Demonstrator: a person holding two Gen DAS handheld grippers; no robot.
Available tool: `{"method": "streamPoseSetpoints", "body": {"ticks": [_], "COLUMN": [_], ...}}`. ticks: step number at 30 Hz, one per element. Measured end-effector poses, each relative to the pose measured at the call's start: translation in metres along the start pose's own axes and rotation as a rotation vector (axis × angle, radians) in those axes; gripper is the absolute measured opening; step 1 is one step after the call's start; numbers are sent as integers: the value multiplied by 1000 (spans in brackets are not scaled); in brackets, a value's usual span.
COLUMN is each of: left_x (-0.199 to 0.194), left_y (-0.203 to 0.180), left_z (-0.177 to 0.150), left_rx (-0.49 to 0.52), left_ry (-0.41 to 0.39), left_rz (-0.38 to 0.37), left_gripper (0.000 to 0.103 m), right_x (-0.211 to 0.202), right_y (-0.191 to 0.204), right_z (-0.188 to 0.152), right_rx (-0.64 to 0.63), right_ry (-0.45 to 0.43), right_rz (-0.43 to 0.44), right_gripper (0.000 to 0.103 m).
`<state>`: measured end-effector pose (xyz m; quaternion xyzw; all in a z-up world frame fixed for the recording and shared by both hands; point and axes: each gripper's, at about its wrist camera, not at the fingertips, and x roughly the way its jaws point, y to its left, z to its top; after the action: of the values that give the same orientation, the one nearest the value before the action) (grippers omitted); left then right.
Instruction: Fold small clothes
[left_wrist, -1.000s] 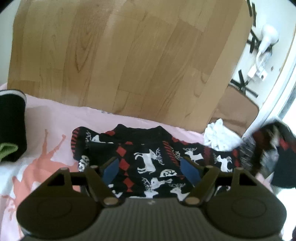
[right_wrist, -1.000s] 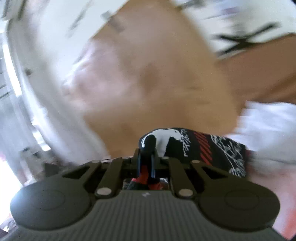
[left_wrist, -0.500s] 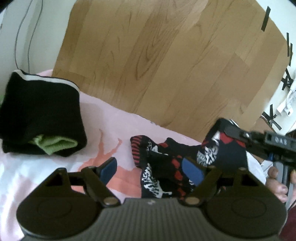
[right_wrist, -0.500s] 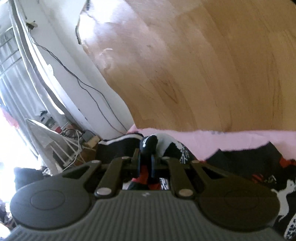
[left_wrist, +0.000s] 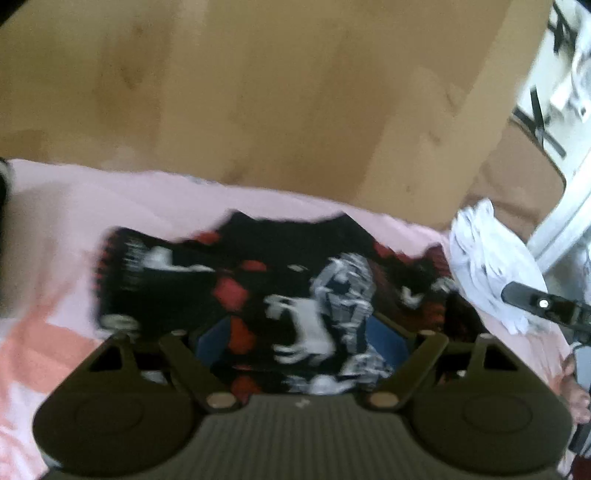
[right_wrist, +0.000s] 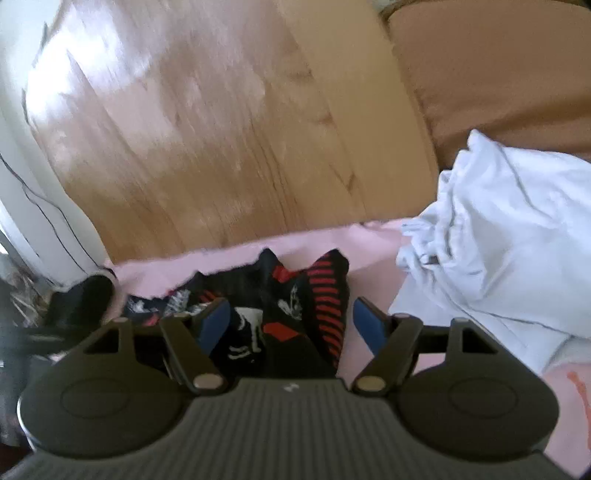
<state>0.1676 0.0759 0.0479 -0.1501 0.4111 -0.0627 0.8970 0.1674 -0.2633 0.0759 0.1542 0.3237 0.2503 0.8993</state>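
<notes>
Pink sheet (left_wrist: 55, 206) w/ sweater (left_wrist: 258, 280); both grippers' jaws apart.

Left gripper (left_wrist: 297, 341) and right gripper (right_wrist: 291, 323): dark grey ribbed bodies, round side discs, silver pivot screws, blue finger pads (right_wrist: 214, 323). Bare skin, probably fingers (left_wrist: 574, 391), at frame edge.

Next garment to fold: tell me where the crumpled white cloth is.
In the right wrist view the white cloth lies on the pink sheet, right of the patterned sweater, before the wood-grain board.
</notes>
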Motion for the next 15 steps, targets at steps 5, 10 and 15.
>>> {"method": "streamPoseSetpoints", "body": {"ticks": [5, 10, 15], "left_x": [25, 15, -14], "left_y": [-25, -21, 1], "left_z": [2, 2, -2], "left_rx": [8, 13, -41], "left_ry": [46, 38, -53], "left_rz": [-11, -24, 60], "left_gripper": [55, 11, 12], "right_x": [3, 11, -5], "right_y": [12, 21, 58], "right_z": [-20, -34, -17], "right_rx": [-142, -247, -345], "right_ry": [64, 119, 1], "right_rz": [-25, -68, 3], "right_gripper": [75, 17, 17]}}
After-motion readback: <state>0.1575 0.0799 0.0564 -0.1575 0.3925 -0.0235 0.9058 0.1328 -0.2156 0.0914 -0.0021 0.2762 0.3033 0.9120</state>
